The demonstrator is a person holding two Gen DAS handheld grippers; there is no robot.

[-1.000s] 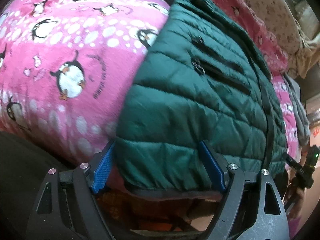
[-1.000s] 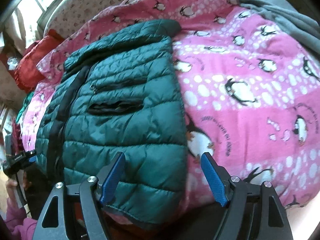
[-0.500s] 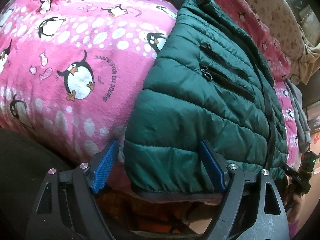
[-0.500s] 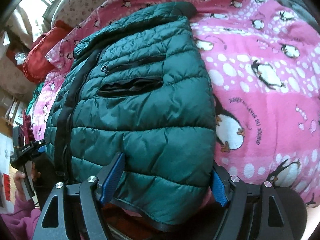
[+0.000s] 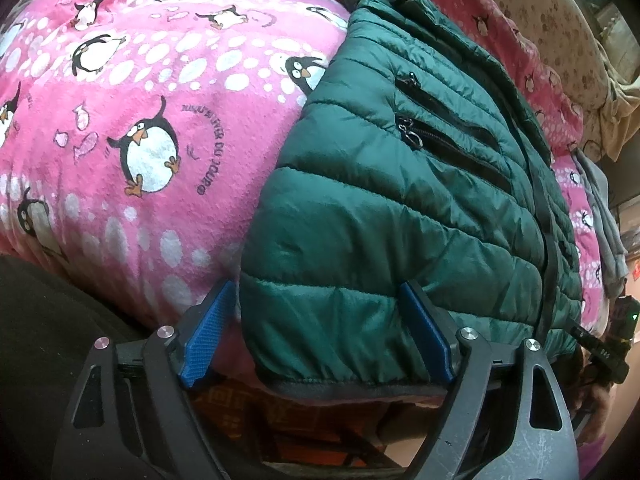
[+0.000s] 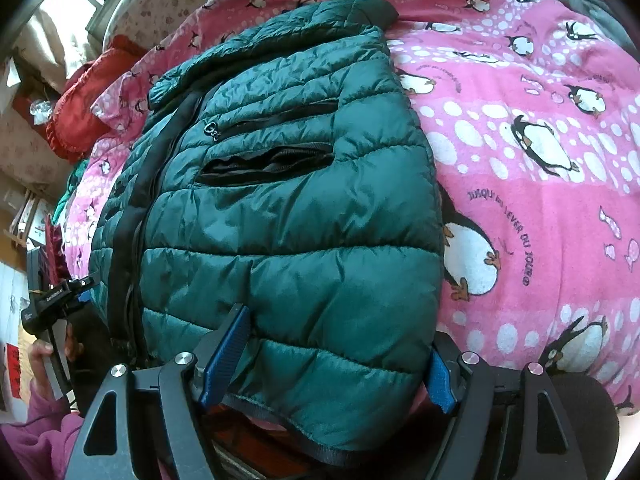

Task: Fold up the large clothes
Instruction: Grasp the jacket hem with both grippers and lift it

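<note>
Green puffer jacket (image 5: 400, 208) lies flat on pink penguin blanket (image 5: 140, 120), left tongs (image 5: 316, 340) and right tongs (image 6: 328, 364) both spread astride near hem corners w/o pinching; next, prob. close on hem, fold toward far collar.

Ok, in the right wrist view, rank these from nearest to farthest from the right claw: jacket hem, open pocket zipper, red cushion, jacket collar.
1. Jacket hem, lying between the open fingers of the right claw.
2. Open pocket zipper, mid-jacket, straight ahead.
3. Jacket collar, at the far end.
4. Red cushion, far left, beyond the pink blanket's edge; it and the collar are too close to call.
</note>
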